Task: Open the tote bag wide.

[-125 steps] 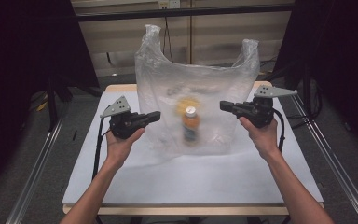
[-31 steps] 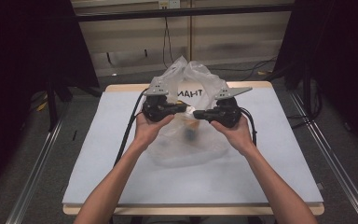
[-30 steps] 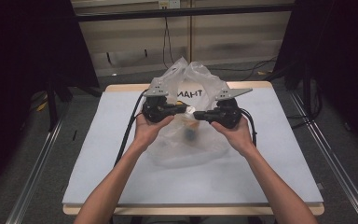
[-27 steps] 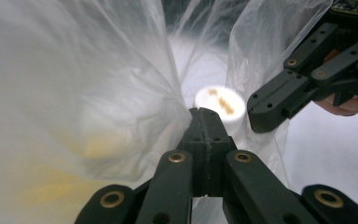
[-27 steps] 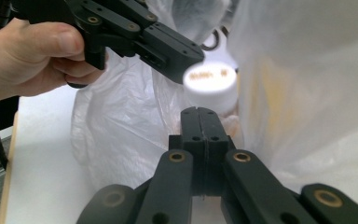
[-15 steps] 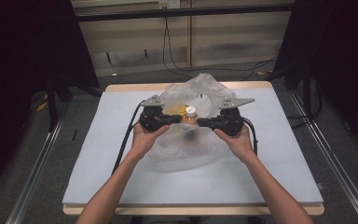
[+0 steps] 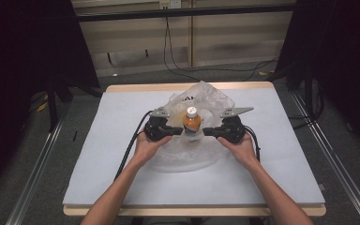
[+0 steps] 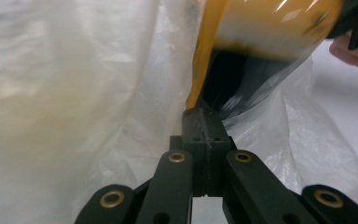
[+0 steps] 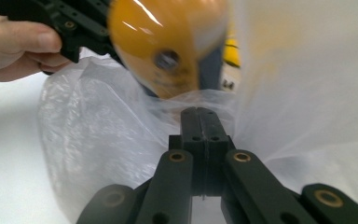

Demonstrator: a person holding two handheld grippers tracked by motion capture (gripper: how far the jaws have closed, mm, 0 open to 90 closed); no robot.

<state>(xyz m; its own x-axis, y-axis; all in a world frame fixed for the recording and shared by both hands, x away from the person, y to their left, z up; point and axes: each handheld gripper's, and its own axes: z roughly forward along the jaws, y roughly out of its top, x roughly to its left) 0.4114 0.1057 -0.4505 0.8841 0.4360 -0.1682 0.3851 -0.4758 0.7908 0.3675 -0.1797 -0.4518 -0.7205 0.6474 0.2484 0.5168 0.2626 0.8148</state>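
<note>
Pinching the bag (image 7: 201, 101) from both sides: left gripper (image 7: 177, 131) and right gripper (image 7: 207, 131), jaws closed on film (both). Bottle (image 7: 191, 123) upright between them, mid-table (image 7: 122, 154).

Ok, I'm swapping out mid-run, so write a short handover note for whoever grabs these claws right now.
Left claw: shut on the plastic bag, pinching its film at the bottle's left.
Right claw: shut on the same bag at the bottle's right.
Orange bottle: upright between the two claws on the white table, white cap up, bag pulled down around its lower part.
Done: bottle's top is exposed.
Left: probably work the film clear of the base; go gently, the bottle could tip.
</note>
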